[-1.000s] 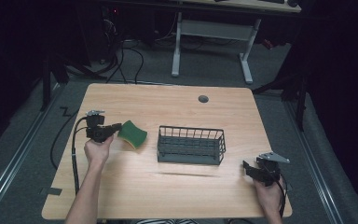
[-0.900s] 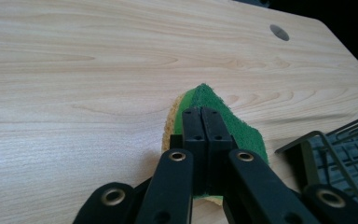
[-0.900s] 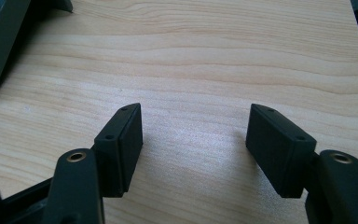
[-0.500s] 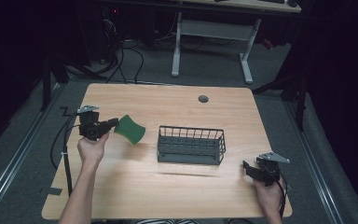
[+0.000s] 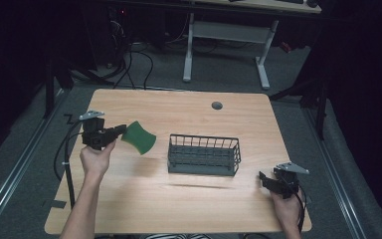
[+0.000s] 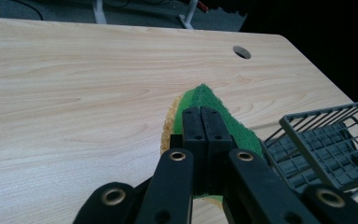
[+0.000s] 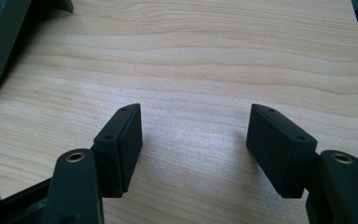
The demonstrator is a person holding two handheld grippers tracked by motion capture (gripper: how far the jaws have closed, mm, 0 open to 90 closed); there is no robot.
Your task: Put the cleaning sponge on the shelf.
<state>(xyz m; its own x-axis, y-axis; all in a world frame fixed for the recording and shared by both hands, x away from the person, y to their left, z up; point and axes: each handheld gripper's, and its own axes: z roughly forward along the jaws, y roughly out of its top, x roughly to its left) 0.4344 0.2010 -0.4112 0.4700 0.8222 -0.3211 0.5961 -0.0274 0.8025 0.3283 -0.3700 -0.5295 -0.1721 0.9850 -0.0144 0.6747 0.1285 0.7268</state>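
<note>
Sponge (image 5: 139, 137) held above a pale wooden table (image 5: 189, 209) in a dark room.
Left hand-held gripper (image 5: 115, 132) clamps the green sponge, left of the wire basket (image 5: 204, 155); right hand-held gripper (image 5: 267, 179) rests agape near the table's right edge, grey floor (image 5: 229, 74) beyond.

Dim room, white-legged desk (image 5: 229, 30), grey floor (image 5: 288, 74)

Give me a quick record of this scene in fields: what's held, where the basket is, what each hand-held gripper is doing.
held item: green sponge, pinched and lifted off the table
holder: left hand-held gripper, jaws shut on the sponge
sponge position: left of the wire basket, apart from it
basket: dark wire, upright near the table's middle, nothing seen inside
right hand-held gripper: jaws open, nothing between them, at the near right corner of the table
</note>
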